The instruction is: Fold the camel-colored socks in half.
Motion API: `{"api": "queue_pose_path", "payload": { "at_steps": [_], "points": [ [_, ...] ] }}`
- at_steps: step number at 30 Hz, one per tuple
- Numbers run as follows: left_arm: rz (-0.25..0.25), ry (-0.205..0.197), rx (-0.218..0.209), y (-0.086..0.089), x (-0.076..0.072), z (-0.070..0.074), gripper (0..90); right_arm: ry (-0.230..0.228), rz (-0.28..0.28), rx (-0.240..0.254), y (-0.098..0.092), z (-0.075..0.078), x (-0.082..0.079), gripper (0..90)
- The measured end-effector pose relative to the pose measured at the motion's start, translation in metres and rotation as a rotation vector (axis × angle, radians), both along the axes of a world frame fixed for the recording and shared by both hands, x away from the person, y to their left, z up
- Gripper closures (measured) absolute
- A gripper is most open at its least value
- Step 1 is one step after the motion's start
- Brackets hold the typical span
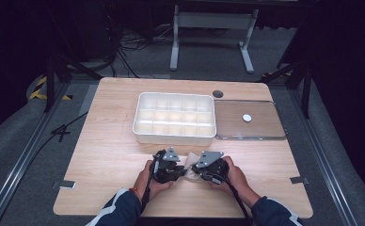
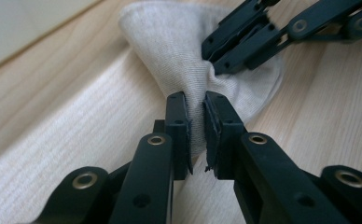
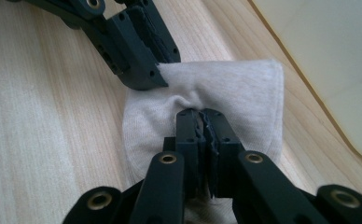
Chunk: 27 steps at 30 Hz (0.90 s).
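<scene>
Pinching a fold of the pale knit cloth (image 2: 184, 56) at lower centre of the high view, the left gripper (image 2: 195, 122) was clamped on it; the right gripper (image 3: 199, 127) likewise. Soft, light and limp, it looked best held by bunched folds.

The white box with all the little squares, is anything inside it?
Empty. In the high view, every compartment of the white box shows bare bottom, and its clear lid lies beside it.

The person is wearing navy sleeves (image 1: 119, 207) with white stripes; each black claw (image 1: 169, 165) is showing brass rivets (image 2: 156, 139) and a grey three-cornered plate (image 1: 210, 157).
</scene>
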<state>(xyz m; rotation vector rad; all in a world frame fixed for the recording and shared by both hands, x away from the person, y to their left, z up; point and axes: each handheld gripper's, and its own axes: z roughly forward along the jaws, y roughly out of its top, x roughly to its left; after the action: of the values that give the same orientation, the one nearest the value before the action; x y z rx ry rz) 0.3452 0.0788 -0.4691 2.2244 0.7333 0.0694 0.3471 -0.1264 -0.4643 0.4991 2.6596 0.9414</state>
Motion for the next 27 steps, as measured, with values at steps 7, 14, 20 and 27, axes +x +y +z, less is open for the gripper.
{"api": "queue_pose_path", "payload": {
  "at_steps": [7,14,20,27],
  "points": [
    [-0.005,-0.045,-0.077,-0.001,-0.004,0.01,82.6,-0.02,0.017,-0.024,0.008,0.001,0.005,84.9],
    [0.008,-0.036,-0.069,0.005,0.0,0.011,82.7,-0.005,0.001,0.024,0.0,0.006,0.008,67.9],
    [0.01,-0.039,-0.083,0.005,-0.001,0.014,82.6,0.006,-0.011,0.033,-0.01,0.017,0.005,69.9],
    [-0.004,-0.07,-0.087,-0.007,0.0,0.016,82.7,0.029,-0.035,0.018,0.006,0.003,0.011,65.4]
  ]
}}
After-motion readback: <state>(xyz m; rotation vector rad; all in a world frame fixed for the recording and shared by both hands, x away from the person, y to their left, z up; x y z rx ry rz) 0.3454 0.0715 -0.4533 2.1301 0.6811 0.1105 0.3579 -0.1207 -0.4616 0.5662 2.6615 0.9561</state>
